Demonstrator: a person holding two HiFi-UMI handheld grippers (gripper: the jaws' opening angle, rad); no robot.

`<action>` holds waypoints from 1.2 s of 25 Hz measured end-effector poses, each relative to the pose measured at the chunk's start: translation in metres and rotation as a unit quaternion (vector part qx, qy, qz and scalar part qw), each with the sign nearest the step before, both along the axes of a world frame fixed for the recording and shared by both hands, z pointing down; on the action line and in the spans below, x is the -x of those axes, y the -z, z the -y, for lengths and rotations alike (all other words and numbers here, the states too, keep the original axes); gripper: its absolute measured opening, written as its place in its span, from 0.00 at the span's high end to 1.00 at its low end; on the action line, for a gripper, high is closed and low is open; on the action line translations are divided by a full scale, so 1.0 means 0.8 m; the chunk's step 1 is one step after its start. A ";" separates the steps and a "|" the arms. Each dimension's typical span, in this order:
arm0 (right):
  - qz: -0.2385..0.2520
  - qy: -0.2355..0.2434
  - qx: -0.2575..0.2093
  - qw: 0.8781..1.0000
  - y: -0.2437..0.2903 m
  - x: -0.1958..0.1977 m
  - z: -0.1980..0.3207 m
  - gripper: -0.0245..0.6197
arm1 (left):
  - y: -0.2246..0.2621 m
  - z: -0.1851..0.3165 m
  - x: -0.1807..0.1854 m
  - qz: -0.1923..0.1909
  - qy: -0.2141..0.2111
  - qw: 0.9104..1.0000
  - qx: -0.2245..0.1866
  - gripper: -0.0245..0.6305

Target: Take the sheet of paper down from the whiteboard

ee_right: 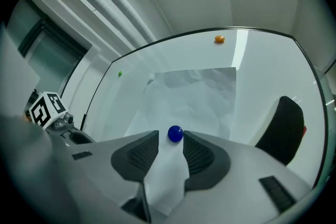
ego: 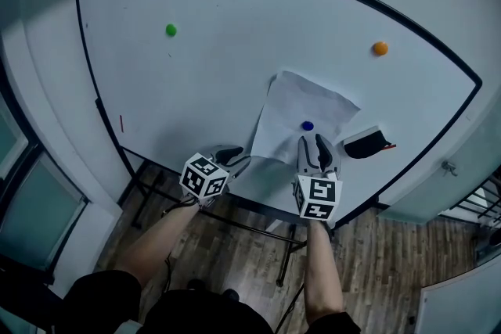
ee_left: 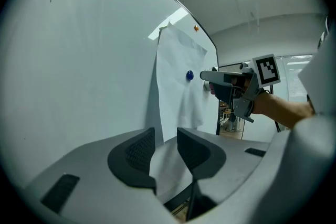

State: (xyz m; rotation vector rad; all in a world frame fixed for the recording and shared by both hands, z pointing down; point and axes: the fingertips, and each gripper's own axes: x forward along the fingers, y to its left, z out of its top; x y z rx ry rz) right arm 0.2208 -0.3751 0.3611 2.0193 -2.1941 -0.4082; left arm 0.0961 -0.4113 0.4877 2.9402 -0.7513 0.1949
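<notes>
Crumpled white paper sheet (ego: pixel 301 113) hangs low right on whiteboard (ego: pixel 196 74), pinned by round blue magnet (ego: pixel 307 125). Left gripper (ego: pixel 237 160): jaws apart round sheet's lower-left corner. Right gripper (ego: pixel 313 143): jaws apart, flanking magnet.

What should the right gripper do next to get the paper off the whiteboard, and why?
Probably close the right gripper on the round blue magnet. Its jaws stand open with the magnet between their tips, and it alone seems to pin the white paper sheet to the whiteboard. The left gripper has its open jaws astride the sheet's lower edge.
</notes>
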 end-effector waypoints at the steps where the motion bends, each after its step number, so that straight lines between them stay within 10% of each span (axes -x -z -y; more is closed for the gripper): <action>1: -0.001 -0.001 -0.002 1.000 0.001 0.000 0.002 0.74 | -0.002 0.002 -0.003 0.001 0.000 1.000 0.002 0.79; 30: -0.042 -0.033 -0.025 0.998 0.008 -0.006 0.037 0.73 | -0.003 0.025 -0.044 0.009 0.001 1.000 0.010 0.90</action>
